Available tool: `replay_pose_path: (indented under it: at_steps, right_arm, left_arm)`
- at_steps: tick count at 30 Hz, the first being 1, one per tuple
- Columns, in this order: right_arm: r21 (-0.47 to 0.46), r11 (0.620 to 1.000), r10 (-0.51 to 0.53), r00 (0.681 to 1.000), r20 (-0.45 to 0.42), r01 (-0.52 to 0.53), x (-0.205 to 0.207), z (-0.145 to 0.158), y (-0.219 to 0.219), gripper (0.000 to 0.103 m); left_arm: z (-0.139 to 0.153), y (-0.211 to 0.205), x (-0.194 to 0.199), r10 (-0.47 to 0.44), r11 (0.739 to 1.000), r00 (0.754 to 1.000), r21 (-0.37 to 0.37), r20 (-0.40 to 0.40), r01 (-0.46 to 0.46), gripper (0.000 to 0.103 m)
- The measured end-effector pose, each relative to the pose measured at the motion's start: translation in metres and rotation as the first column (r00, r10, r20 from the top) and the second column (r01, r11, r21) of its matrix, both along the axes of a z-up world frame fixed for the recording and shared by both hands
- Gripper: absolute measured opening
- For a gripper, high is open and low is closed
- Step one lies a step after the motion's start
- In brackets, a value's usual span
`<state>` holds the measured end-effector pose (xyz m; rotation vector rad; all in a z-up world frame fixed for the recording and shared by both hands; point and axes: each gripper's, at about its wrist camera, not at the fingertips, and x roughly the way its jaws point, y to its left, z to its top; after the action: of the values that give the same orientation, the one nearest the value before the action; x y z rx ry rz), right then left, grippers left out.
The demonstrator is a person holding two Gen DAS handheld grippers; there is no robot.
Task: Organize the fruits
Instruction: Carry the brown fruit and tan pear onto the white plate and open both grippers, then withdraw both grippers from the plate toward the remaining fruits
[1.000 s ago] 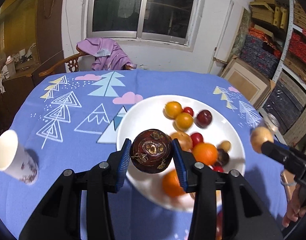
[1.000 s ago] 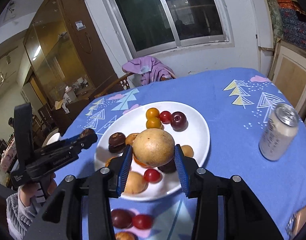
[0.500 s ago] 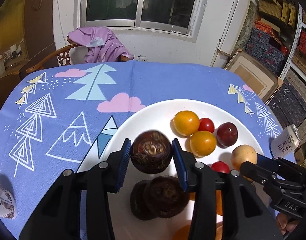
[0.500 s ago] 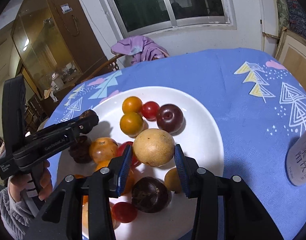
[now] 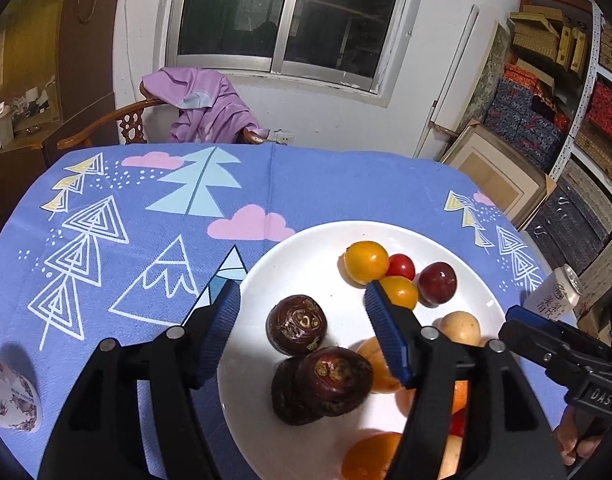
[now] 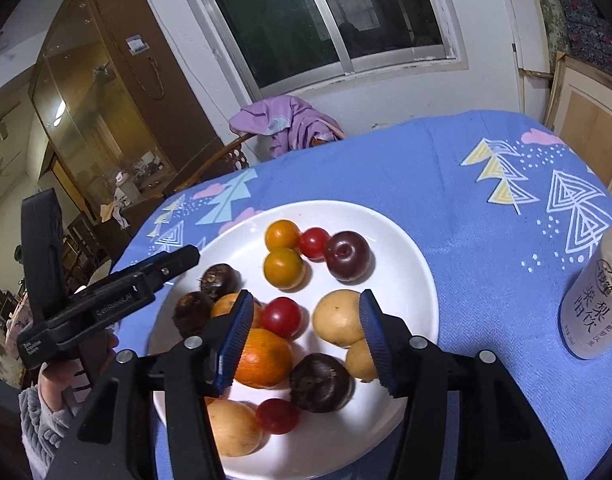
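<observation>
A white plate (image 5: 266,268) on the blue tablecloth holds several fruits. My left gripper (image 5: 304,334) hangs over the plate's left part, its jaws opening. A dark brown water chestnut (image 5: 297,324) lies on the plate between them, free of both pads, and two more chestnuts (image 5: 329,380) lie just in front of it. My right gripper (image 6: 306,340) is over the plate (image 6: 409,248) with its jaws also opening. A tan round fruit (image 6: 337,322) rests on the plate just inside its right pad. Yellow tomatoes (image 6: 284,266), red cherry tomatoes (image 6: 313,242), a plum (image 6: 347,256) and an orange (image 6: 262,358) lie around.
A drink can (image 6: 593,300) stands right of the plate. A paper cup (image 5: 10,400) lies at the near left. A wooden chair with a purple garment (image 5: 202,112) is behind the table. A hand (image 6: 66,376) holds the left gripper (image 6: 182,258).
Both grippers moved forward and lower over the plate. Their jaws spread, and the water chestnut and the tan fruit now lie on the plate instead of being clamped.
</observation>
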<state>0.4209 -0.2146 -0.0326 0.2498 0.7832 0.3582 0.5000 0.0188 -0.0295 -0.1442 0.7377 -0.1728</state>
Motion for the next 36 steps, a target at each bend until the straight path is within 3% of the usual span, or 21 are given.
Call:
replay_pose_path:
  at_steps: [6,11,15,17,23,29,36]
  right_arm:
    - [0.022,1.0,0.017,0.999,0.041,-0.017,-0.023,0.021,0.006,0.058]
    - [0.038,0.999,0.029,0.999,0.04,-0.031,-0.061,0.037,0.006,0.059]
    - [0.036,0.999,0.024,0.996,0.086,-0.027,-0.108,0.049,-0.007,0.071]
    - [0.058,0.998,0.006,0.995,0.095,-0.011,-0.132,0.047,-0.021,0.074]
    - [0.083,0.996,-0.026,0.997,0.066,0.02,-0.18,0.02,-0.056,0.074]
    - [0.065,0.997,-0.038,0.999,0.021,0.037,-0.186,0.005,-0.062,0.075]
    - [0.071,0.996,-0.062,0.998,0.016,0.06,-0.185,0.004,-0.065,0.08]
  left_arm:
    - [0.01,-0.001,-0.041,-0.009,1.0,1.0,0.013,0.019,0.008,0.067]
    - [0.009,0.008,-0.101,0.006,0.998,1.0,0.058,0.004,-0.006,0.073]
    - [0.005,0.014,-0.157,-0.006,0.998,1.0,0.064,-0.012,0.007,0.077]
    - [-0.002,0.016,-0.182,-0.005,0.999,1.0,0.048,-0.018,0.006,0.082]
    - [-0.015,-0.008,-0.254,-0.083,0.993,0.996,0.077,-0.015,0.084,0.082]
    - [-0.026,-0.049,-0.322,-0.247,0.953,0.968,0.195,0.048,0.233,0.084]
    - [-0.042,-0.08,-0.334,-0.36,0.896,0.933,0.275,-0.01,0.349,0.085]
